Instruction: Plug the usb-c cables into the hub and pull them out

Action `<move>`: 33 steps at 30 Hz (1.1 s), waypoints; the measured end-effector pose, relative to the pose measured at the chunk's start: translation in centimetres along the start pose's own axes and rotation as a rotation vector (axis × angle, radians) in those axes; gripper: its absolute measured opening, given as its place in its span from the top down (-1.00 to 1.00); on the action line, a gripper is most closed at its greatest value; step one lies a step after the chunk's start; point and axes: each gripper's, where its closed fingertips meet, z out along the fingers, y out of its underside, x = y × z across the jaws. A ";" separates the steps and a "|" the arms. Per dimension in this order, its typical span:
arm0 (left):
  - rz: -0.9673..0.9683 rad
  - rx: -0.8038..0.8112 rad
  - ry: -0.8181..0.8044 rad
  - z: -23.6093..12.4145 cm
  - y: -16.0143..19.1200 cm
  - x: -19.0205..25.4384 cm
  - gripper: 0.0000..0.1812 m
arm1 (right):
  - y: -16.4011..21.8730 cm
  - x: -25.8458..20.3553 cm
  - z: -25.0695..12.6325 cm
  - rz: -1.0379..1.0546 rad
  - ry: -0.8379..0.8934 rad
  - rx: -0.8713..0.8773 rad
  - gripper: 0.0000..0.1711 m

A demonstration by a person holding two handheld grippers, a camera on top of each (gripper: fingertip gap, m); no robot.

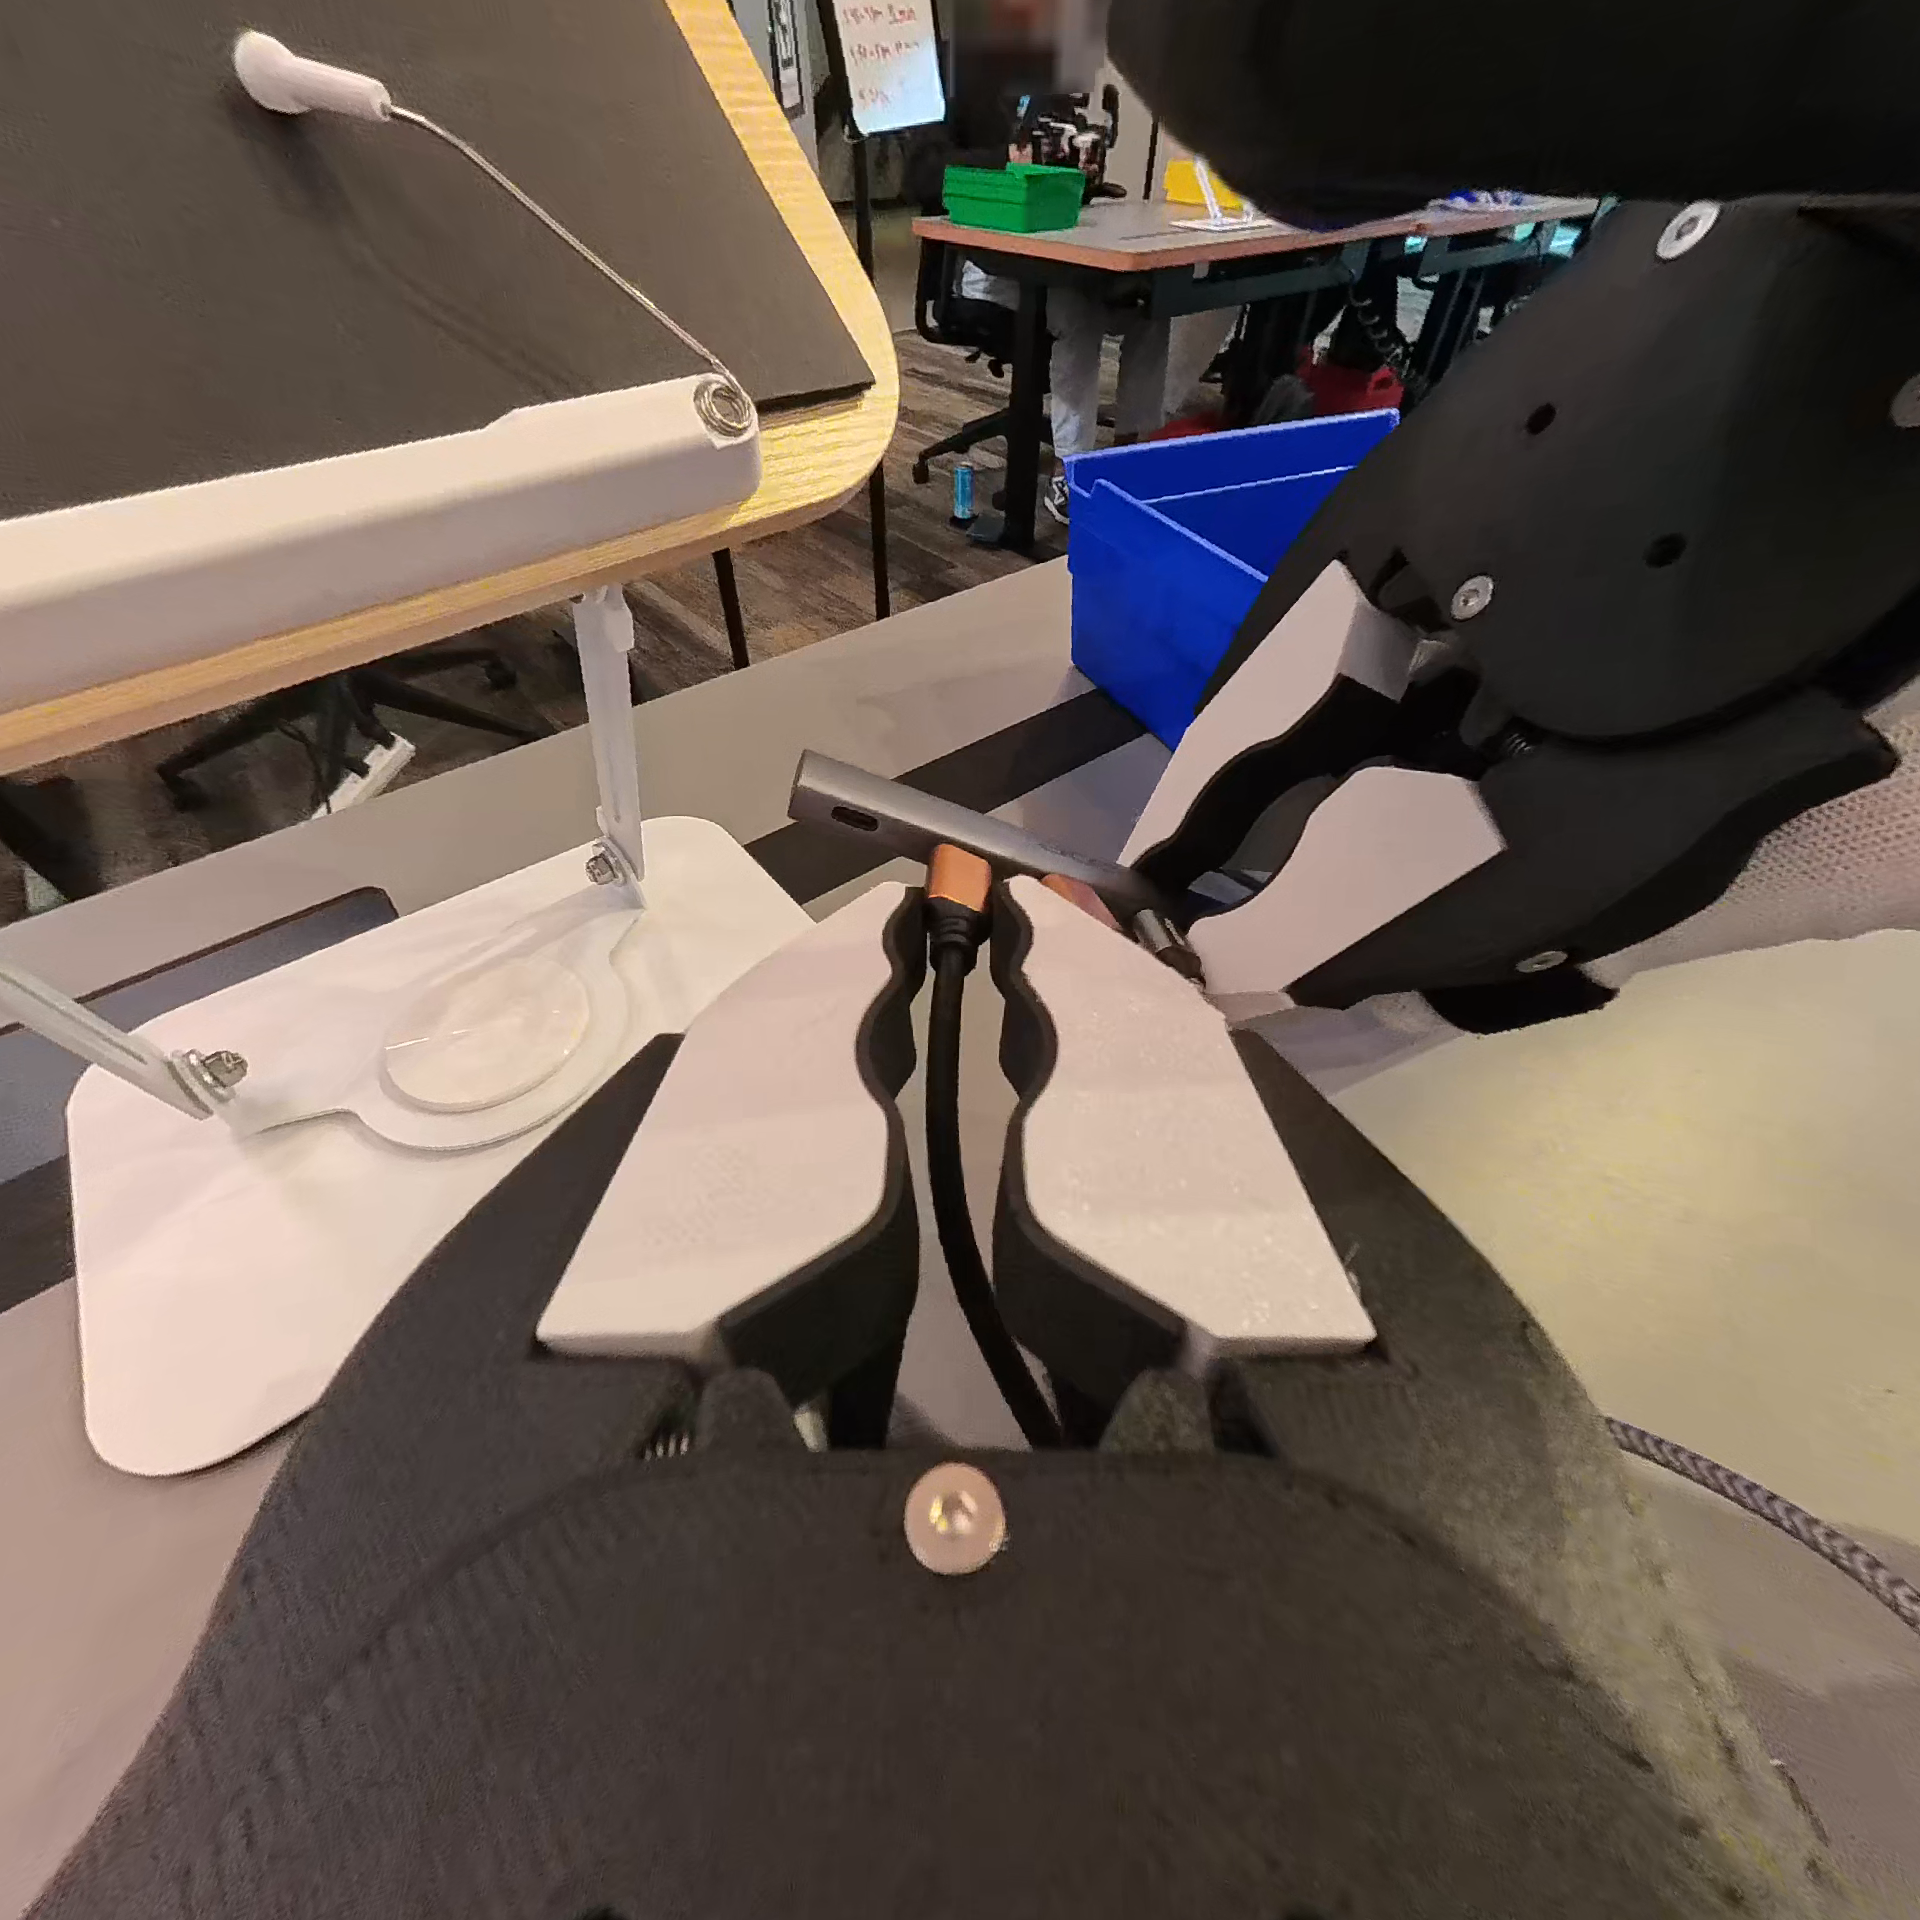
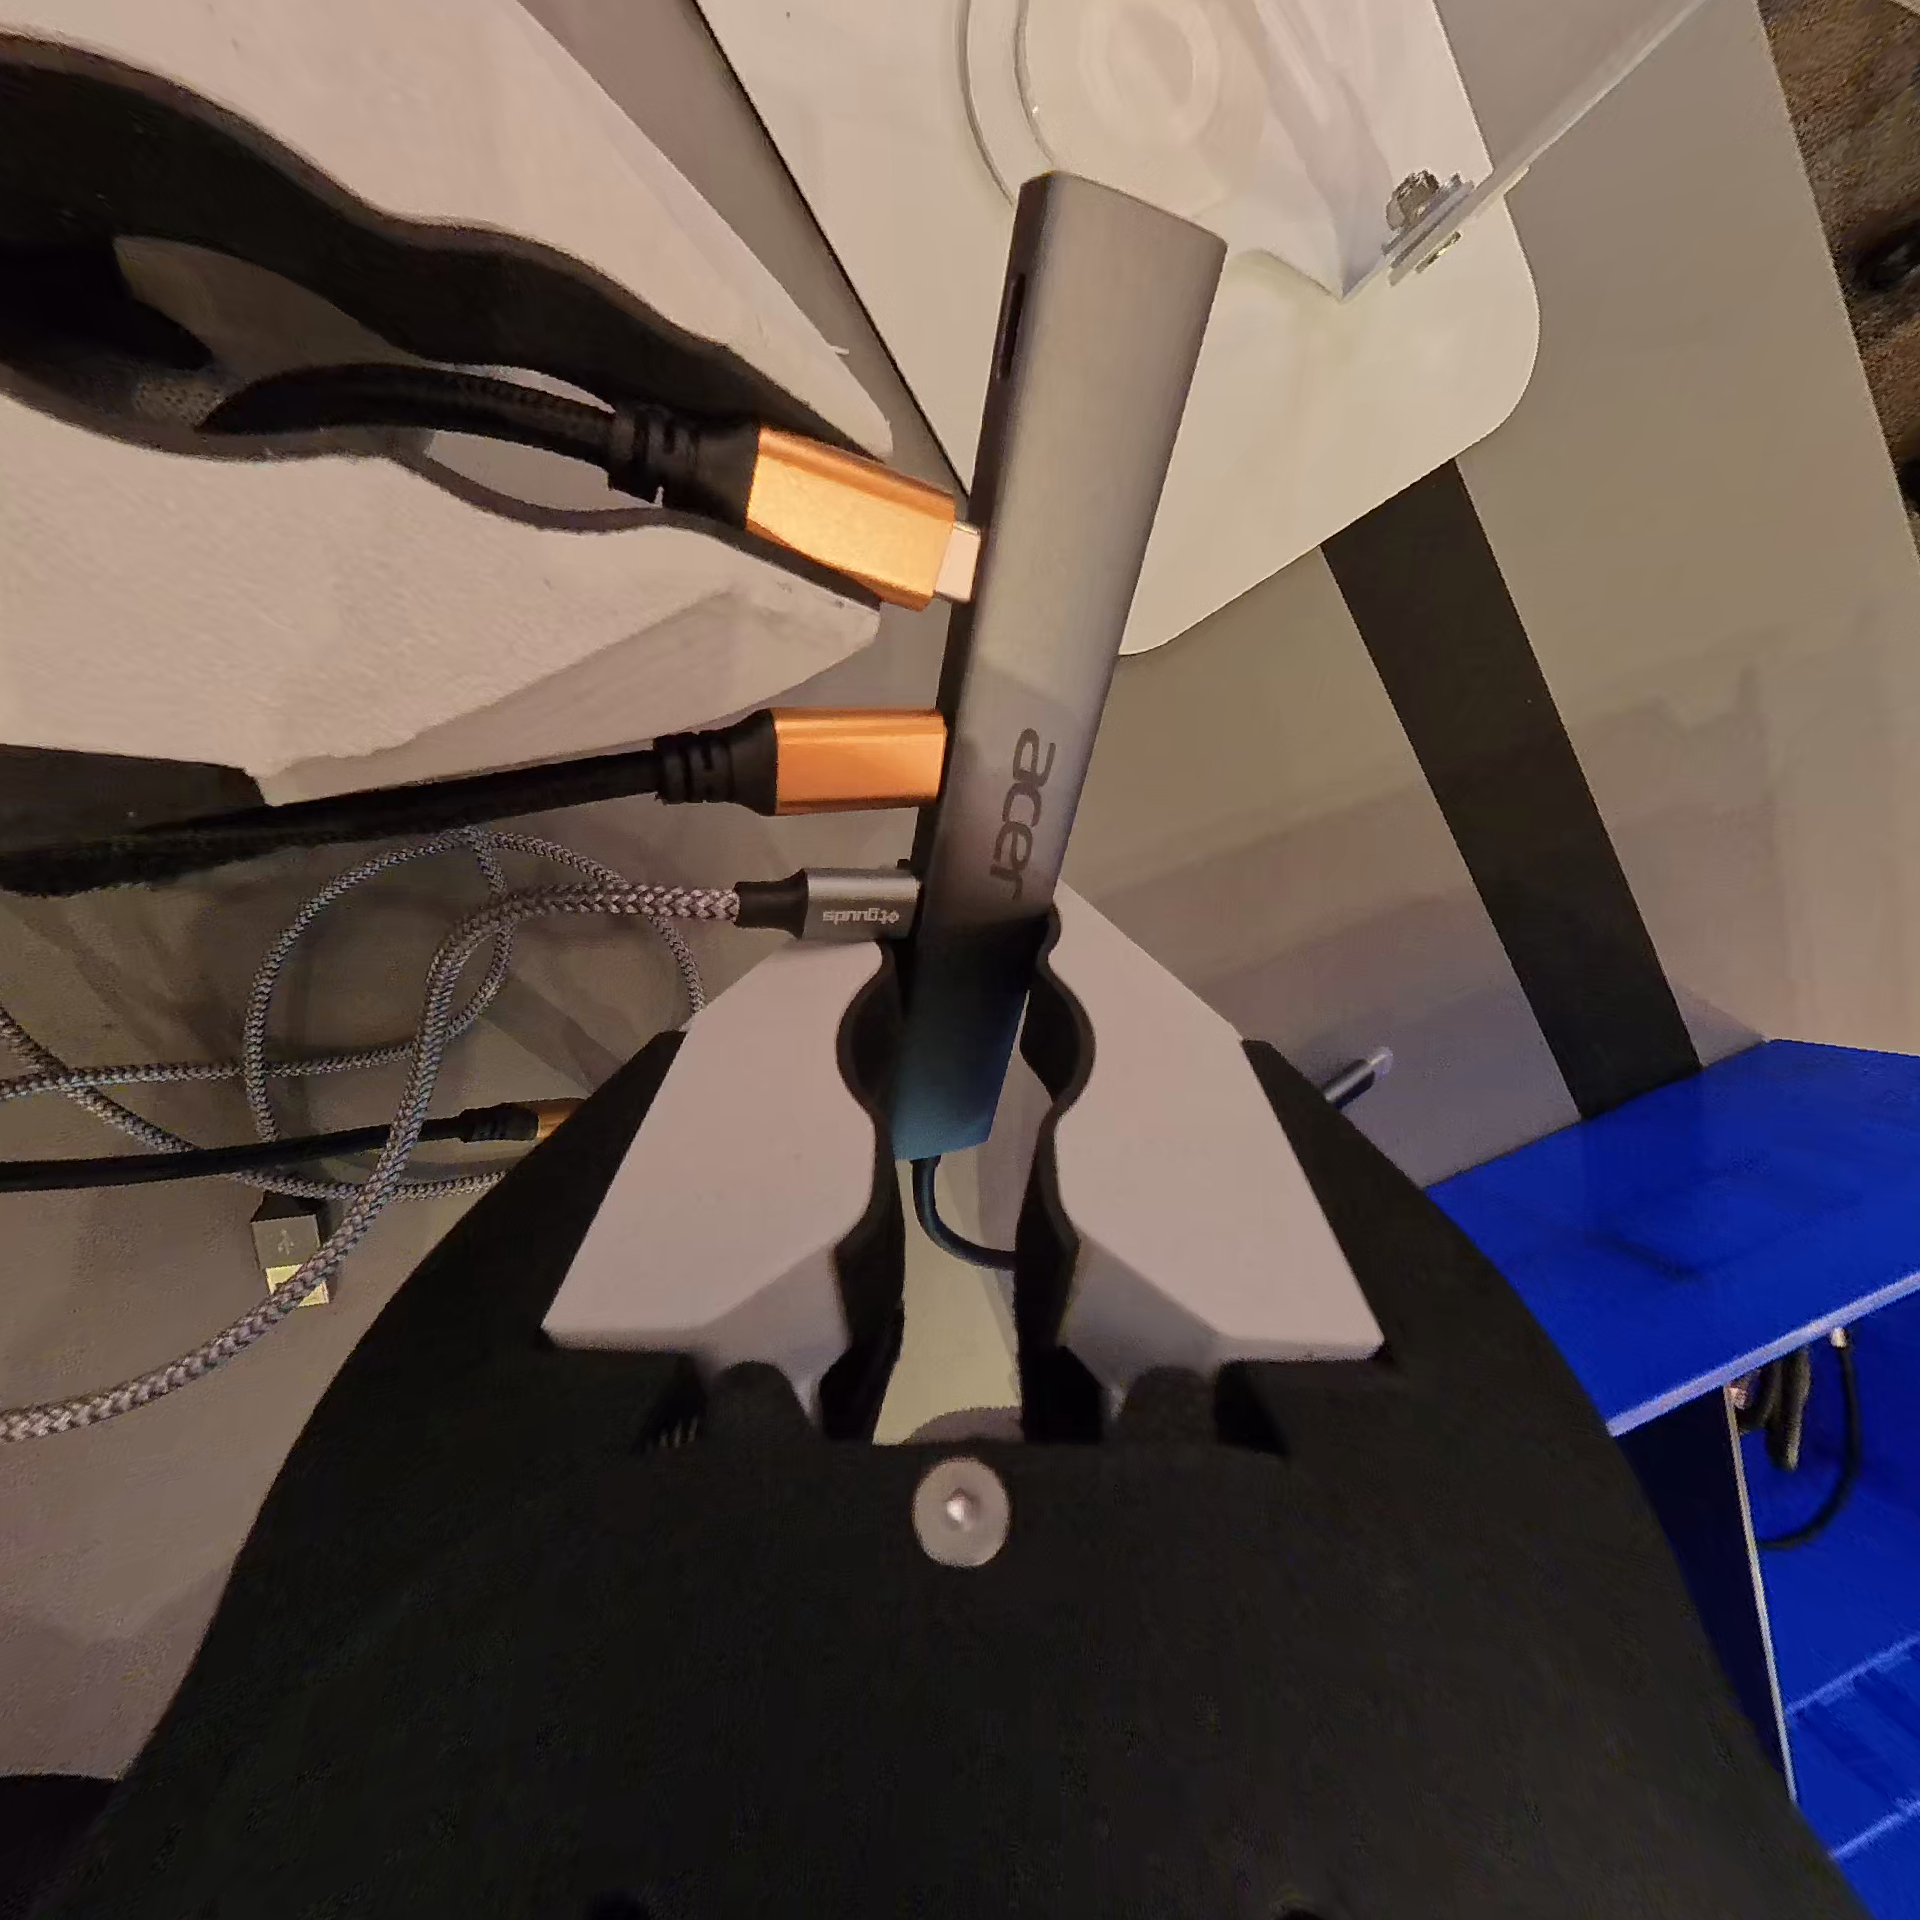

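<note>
Right tool point(image 2: 961, 961) clamped the grey USB-C hub point(image 2: 1081, 582); left tool point(image 1: 961, 899) gripped the copper-shelled plug point(image 2: 847, 525) at the hub's 9 o'clock, tip partly seated

Left gripper point(image 1: 961, 914): black textured printed body, matte white plates over wavy-edged black fingers, one silver screw centred at base. Right gripper point(image 2: 961, 966): same build; its side, seen from the left wrist view, shows several silver screws and a small spring.
</note>
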 end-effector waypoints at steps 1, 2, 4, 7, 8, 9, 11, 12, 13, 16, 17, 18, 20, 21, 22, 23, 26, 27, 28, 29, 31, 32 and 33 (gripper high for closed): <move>-0.005 0.003 0.003 0.0 0.0 0.0 0.87 | 0.0 0.0 0.0 0.001 -0.001 0.001 0.82; -0.010 0.007 0.003 0.0 -0.1 0.0 0.87 | -0.1 0.0 0.0 0.000 0.002 0.002 0.82; -0.032 0.012 0.007 0.0 -0.1 0.0 0.87 | 0.0 0.0 -0.1 -0.003 0.009 -0.004 0.82; -0.041 0.026 0.012 0.0 0.0 0.1 0.87 | 0.0 0.1 -0.1 -0.007 0.017 -0.009 0.82; -0.039 0.032 0.015 0.0 -0.1 0.1 0.87 | 0.0 0.1 -0.2 -0.007 0.015 -0.008 0.82; -0.047 0.039 0.018 -0.1 -0.1 0.1 0.87 | 0.0 0.1 -0.2 -0.006 0.014 -0.005 0.82; -0.068 0.048 0.029 -0.1 -0.1 0.3 0.87 | 0.2 0.1 -0.2 -0.014 0.020 -0.020 0.82; -0.073 0.055 0.038 0.0 -0.1 0.5 0.87 | 0.3 0.1 -0.3 -0.017 0.023 -0.026 0.82; -0.094 0.066 0.049 -0.1 -0.3 0.5 0.87 | 0.2 0.0 -0.3 -0.015 0.021 -0.020 0.82; -0.107 0.077 0.058 -0.2 -0.5 0.5 0.87 | 0.0 -0.1 -0.4 -0.020 0.022 -0.017 0.82; -0.106 0.083 0.053 -0.2 -0.5 0.6 0.87 | 0.1 -0.1 -0.4 -0.024 0.026 -0.022 0.82; -0.087 0.082 0.047 -0.2 -0.4 0.6 0.87 | 0.2 0.0 -0.4 -0.027 0.032 -0.031 0.82; -0.042 0.073 0.035 0.0 -0.2 0.6 0.87 | 0.4 0.1 -0.3 -0.031 0.036 -0.042 0.82; -0.045 0.072 0.036 -0.1 -0.2 0.6 0.87 | 0.4 0.1 -0.4 -0.031 0.037 -0.040 0.82; -0.034 0.074 0.033 -0.1 -0.3 0.5 0.87 | 0.3 0.1 -0.4 -0.034 0.040 -0.038 0.82; -0.020 0.077 0.031 -0.1 -0.3 0.5 0.87 | 0.3 0.1 -0.5 -0.035 0.042 -0.037 0.82; -0.040 0.067 0.036 -0.1 -0.1 0.5 0.87 | 0.3 0.2 -0.5 -0.043 0.057 -0.045 0.82; -0.047 0.066 0.038 0.0 -0.1 0.4 0.87 | 0.3 0.3 -0.5 -0.047 0.064 -0.046 0.82; -0.067 0.072 0.044 -0.1 -0.1 0.4 0.87 | 0.2 0.3 -0.5 -0.049 0.068 -0.043 0.82; -0.088 0.073 0.055 -0.1 -0.1 0.3 0.87 | 0.0 0.3 -0.6 -0.050 0.071 -0.038 0.81; -0.117 0.086 0.082 -0.1 -0.3 0.3 0.87 | -0.2 0.3 -0.7 -0.050 0.066 -0.022 0.81; -0.135 0.090 0.095 -0.2 -0.3 0.4 0.87 | -0.2 0.2 -0.8 -0.048 0.057 -0.015 0.81; -0.145 0.093 0.103 -0.2 -0.4 0.4 0.88 | -0.3 0.3 -0.8 -0.045 0.053 -0.003 0.81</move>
